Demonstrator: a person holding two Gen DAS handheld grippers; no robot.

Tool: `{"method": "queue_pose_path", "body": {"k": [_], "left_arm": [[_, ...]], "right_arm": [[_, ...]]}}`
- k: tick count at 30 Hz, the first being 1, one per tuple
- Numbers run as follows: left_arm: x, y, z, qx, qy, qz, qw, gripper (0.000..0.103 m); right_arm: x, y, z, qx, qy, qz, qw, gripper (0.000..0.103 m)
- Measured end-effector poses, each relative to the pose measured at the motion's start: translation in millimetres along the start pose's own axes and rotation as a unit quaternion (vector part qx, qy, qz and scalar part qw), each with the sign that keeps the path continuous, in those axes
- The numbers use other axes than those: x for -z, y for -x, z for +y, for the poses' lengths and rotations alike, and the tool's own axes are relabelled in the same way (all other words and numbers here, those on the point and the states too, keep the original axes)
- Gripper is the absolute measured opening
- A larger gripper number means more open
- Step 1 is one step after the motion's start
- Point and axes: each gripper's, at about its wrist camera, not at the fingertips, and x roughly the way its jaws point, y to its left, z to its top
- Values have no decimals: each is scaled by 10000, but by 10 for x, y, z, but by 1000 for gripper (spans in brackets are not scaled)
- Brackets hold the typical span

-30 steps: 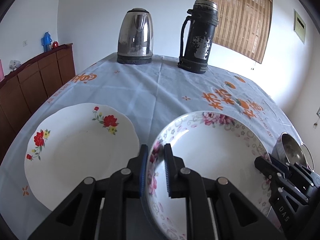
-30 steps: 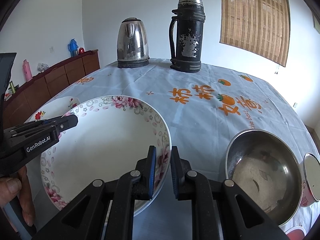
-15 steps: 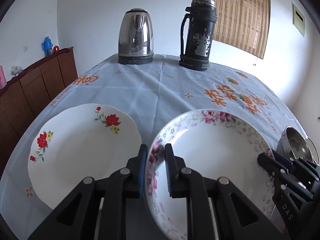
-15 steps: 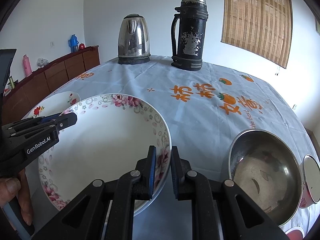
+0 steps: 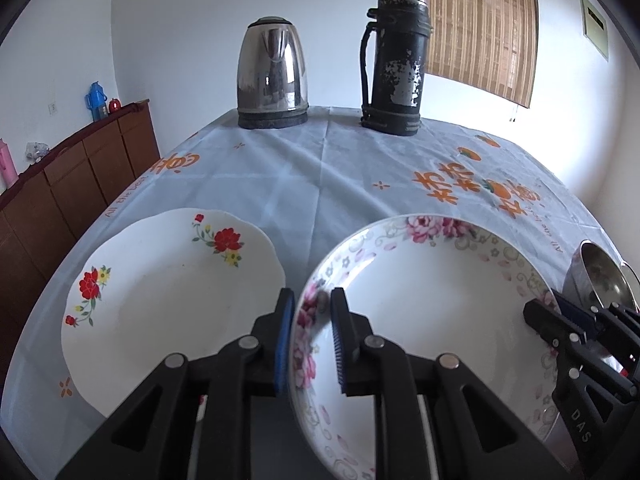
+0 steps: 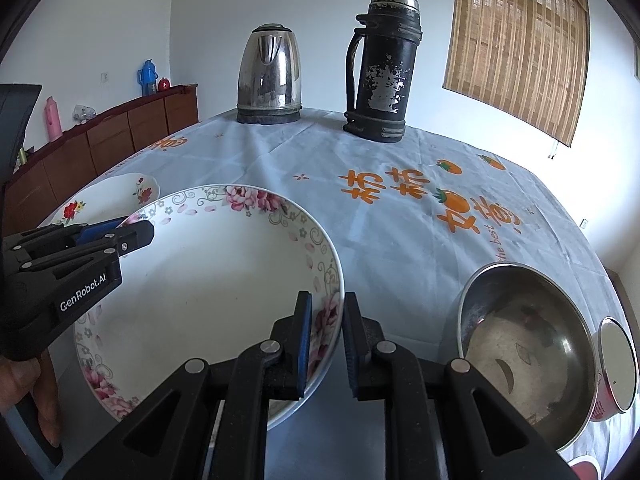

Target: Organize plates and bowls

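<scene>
A large white bowl with a pink flower rim (image 5: 432, 312) (image 6: 208, 300) is held above the table by both grippers. My left gripper (image 5: 311, 344) is shut on its left rim. My right gripper (image 6: 325, 344) is shut on its right rim and shows at the right edge of the left wrist view (image 5: 568, 332). A white plate with red flowers (image 5: 168, 288) (image 6: 108, 200) lies on the table to the left of the bowl. A steel bowl (image 6: 524, 344) (image 5: 604, 280) sits on the table to the right.
A steel kettle (image 5: 273, 76) and a black thermos (image 5: 394, 60) stand at the table's far end. A red cup with a shiny lid (image 6: 616, 368) sits right of the steel bowl. A wooden sideboard (image 5: 72, 184) runs along the left wall.
Both grippers have carried the flowered bowl slightly up and toward the far end of the table. The red-flower plate and steel bowl have not moved.
</scene>
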Motion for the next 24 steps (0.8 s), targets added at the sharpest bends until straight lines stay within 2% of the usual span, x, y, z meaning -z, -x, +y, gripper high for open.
{"method": "queue_pose_path", "body": {"k": [24], "left_arm": [[-2, -7, -21, -17, -25, -13, 10000, 15]], "right_arm": [[-4, 6, 8, 54, 61, 10, 10000, 18]]}}
